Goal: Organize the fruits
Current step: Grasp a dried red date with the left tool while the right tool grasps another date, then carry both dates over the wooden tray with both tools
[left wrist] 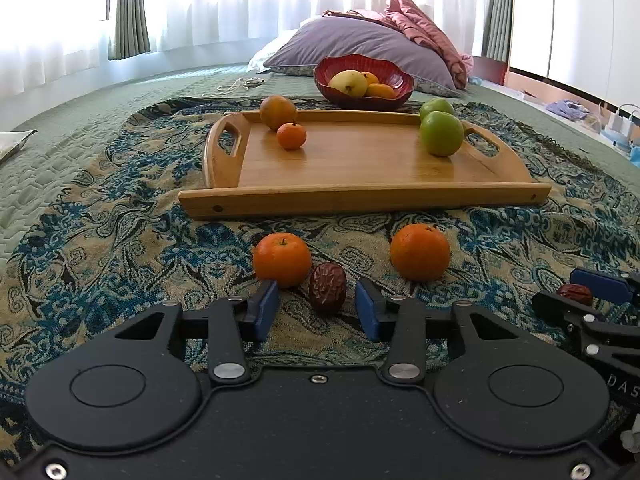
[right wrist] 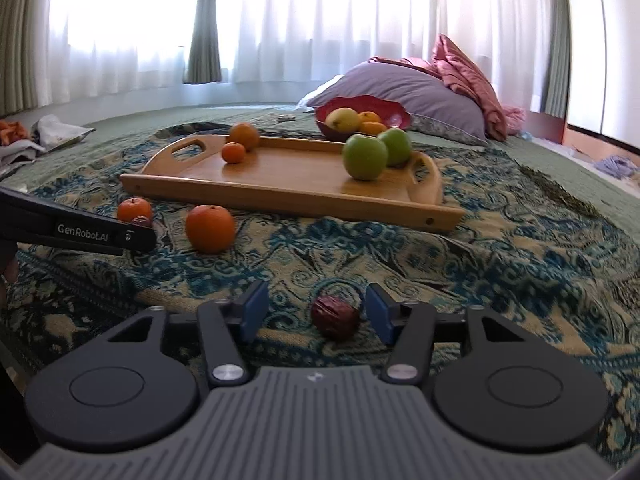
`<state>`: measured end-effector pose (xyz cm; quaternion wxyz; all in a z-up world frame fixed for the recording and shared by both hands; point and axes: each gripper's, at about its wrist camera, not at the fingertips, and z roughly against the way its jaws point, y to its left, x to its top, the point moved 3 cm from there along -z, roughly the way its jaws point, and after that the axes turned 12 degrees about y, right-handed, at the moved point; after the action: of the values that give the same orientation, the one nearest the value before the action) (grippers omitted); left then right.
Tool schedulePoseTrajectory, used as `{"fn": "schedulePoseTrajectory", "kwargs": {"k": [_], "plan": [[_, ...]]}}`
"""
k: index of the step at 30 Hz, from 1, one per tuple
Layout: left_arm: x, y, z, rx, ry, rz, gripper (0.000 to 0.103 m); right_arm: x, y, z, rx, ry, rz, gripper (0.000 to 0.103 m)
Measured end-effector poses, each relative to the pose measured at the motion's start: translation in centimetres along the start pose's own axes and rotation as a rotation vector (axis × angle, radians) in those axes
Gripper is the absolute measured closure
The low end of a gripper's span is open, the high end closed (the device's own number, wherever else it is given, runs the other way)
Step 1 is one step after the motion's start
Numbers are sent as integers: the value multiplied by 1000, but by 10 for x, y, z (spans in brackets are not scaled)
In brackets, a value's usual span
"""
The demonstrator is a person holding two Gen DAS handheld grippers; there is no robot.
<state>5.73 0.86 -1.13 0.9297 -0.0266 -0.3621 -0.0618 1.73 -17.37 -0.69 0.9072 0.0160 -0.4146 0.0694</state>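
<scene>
My left gripper (left wrist: 317,307) is open, with a brown date (left wrist: 327,287) lying on the cloth between its blue fingertips. Two oranges (left wrist: 282,259) (left wrist: 420,251) lie just beyond it. My right gripper (right wrist: 316,310) is open around a second date (right wrist: 335,317), nearer its right pad; that date also shows in the left wrist view (left wrist: 575,293). A wooden tray (left wrist: 360,196) holds two oranges (left wrist: 291,135) at its left and two green apples (left wrist: 441,133) at its right. A red bowl (left wrist: 362,98) behind holds yellow and orange fruit.
All lies on a patterned blue and beige cloth (left wrist: 120,216) over a green bedspread. Purple and pink pillows (left wrist: 360,40) sit behind the bowl. The left gripper's body (right wrist: 80,232) shows at the left of the right wrist view. Clutter lies at the bed's edges.
</scene>
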Motion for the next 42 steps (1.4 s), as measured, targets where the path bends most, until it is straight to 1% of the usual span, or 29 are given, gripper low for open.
{"fn": "schedulePoseTrajectory", "kwargs": {"k": [1,2,3,5,6,7,8,9,10,11,17,23,28,31,36,42], "plan": [[0,0,0,-4,1,-2,70,0,-2,1,2,1,-9,50],[-1,-1,1,-10,3,-5,73,-1,-2,1,4,2,-15,54],[-1,-2,1,-16,5,-9,75,-1,-3,2,5,2,-17,56],[-1,-4,1,-20,6,-19,75,-2,-4,4,3,1,-16,62],[-1,-5,1,-19,7,-22,75,-2,-4,5,3,2,-15,63],[-1,-6,0,-20,8,-24,76,-2,-4,5,4,4,-16,67],[-1,-8,0,-21,9,-24,77,-2,-5,6,5,5,-18,74],[-1,-8,0,-21,10,-21,79,-2,-5,7,4,6,-21,76],[0,-9,1,-21,9,-18,83,-2,-6,8,6,6,-25,76],[1,-9,2,-20,7,-16,84,-1,-6,10,12,5,-28,76],[12,-14,21,-39,-38,-22,84,21,-6,27,32,-34,-24,76],[32,-18,39,-61,-66,-30,84,57,-15,42,98,-66,-95,77],[61,-14,48,-83,-62,1,84,90,-21,51,133,-95,-129,77],[79,-10,55,-97,-73,26,84,112,-25,59,142,-128,-135,77],[109,-10,64,-87,-108,8,84,147,-24,74,138,-194,-105,77],[145,-12,63,-113,-111,11,84,184,-22,69,131,-222,-77,77]]}}
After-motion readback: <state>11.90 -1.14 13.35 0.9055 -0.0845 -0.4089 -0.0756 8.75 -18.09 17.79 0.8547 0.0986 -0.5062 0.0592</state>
